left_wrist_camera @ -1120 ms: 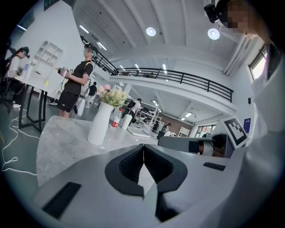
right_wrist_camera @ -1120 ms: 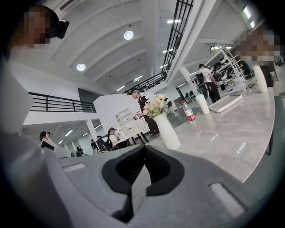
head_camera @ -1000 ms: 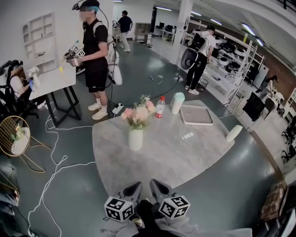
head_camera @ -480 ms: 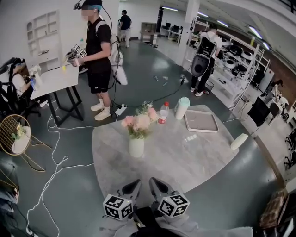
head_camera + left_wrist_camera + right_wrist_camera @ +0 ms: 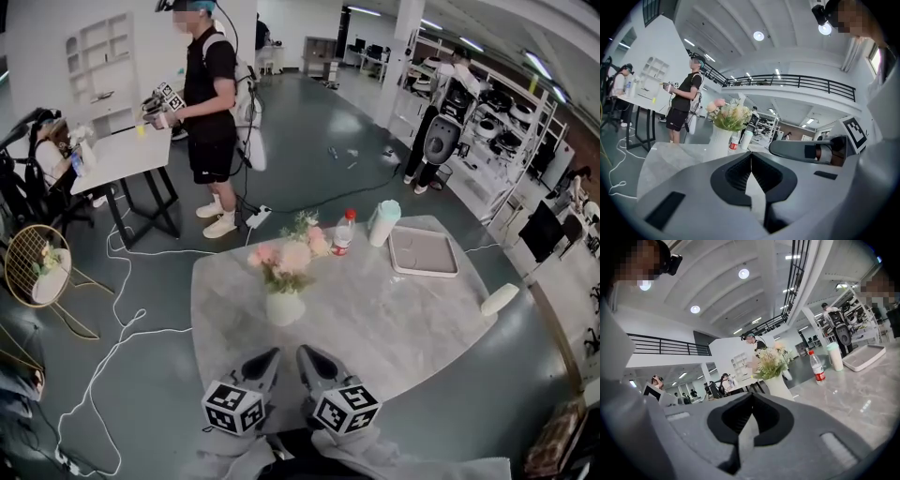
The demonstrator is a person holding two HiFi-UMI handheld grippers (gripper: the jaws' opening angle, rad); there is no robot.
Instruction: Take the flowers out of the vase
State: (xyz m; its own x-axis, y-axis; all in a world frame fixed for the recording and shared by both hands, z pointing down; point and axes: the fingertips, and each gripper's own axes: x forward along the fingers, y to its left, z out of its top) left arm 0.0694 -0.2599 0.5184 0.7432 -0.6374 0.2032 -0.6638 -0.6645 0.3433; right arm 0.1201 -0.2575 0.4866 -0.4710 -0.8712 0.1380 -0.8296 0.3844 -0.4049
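White vase (image 5: 284, 307) closer than a second ago.

Flowers (image 5: 286, 258) in vase (image 5: 285, 307) on table (image 5: 375, 337), bottle (image 5: 344, 232) and tray (image 5: 423, 251) behind, rightward

Grey-green floor (image 5: 309, 122); marble-topped table (image 5: 375, 319); white desk (image 5: 112, 155); shelving racks (image 5: 497, 131); round ceiling lights (image 5: 758, 35); white cables (image 5: 159, 331)

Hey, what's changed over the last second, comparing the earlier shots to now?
The left gripper and right gripper moved forward together, closer to the vase on the table. Nothing was grasped or released. Unchanged: both grippers' fingers shut and empty, flowers still in the vase.
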